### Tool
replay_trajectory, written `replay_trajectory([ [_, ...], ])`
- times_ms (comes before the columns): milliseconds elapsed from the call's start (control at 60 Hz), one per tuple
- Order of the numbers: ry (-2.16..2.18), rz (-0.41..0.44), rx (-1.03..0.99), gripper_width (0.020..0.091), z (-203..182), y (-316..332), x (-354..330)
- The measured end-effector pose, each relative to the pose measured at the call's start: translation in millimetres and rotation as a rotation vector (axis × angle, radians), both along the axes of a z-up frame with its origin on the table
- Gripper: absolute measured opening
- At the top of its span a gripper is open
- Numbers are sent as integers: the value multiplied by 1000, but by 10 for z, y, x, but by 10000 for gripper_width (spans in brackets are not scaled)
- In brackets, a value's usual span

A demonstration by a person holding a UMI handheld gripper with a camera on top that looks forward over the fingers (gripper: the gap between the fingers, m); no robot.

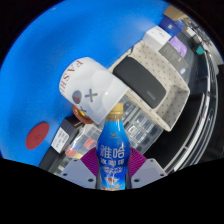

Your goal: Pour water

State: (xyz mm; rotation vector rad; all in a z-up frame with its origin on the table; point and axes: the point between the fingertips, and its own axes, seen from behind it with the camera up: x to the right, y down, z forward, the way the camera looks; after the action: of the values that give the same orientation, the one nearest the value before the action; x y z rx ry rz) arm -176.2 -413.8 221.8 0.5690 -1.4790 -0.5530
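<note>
Broadly, everything sits on a blue table (60, 45), and the landmark to steer by is the white mug (82, 83) with dark lettering and cross marks, lying beyond the gripper (113, 172) and a little to its left. To the right of the mug, and farther off, stands a large cream and dark box-like appliance (148, 78); I cannot tell what it is. Below the mug and to its left a small red round thing (38, 134) rests on the table. Between the mug and the gripper, just beside the bottle's shoulder on the left, there is a small clear glass (80, 141), which I judge to be the likely receiver for the water. Nearer than all of these is the blue bottle (113, 155) with a yellow cap (116, 110) and a label in white characters. It stands between the two fingers, whose purple pads (86, 170) close against its sides, so the tongs look narrowed and holding the bottle. Its long axis runs straight ahead from the fingers, cap end pointing away from the gripper toward the mug. The pour turns on this: the glass lies left of the bottle's neck, so a tilt would have to go leftward, and the cap still appears on.
</note>
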Motion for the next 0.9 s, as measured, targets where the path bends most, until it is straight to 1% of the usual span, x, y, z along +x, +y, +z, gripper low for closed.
replay_trajectory([
  [83,3,-7,-126,349,28,40,19],
  [133,-1,-25,-259,348,37,101,34],
  [183,-13,-50,-439,349,74,154,47],
  [267,-37,-84,-762,356,13,273,108],
  [367,-69,-98,-1132,356,-35,312,136],
  [500,-126,-127,-1597,357,-201,324,143],
  [583,-175,-150,-1827,357,-390,328,123],
  [733,-239,-154,-2109,357,-639,348,105],
  [817,-263,-133,-2168,358,-757,330,70],
  [833,-266,-133,-2172,370,-780,326,67],
  [867,-244,-98,-2192,361,-729,346,47],
  [900,-230,-94,-2217,360,-729,372,38],
])
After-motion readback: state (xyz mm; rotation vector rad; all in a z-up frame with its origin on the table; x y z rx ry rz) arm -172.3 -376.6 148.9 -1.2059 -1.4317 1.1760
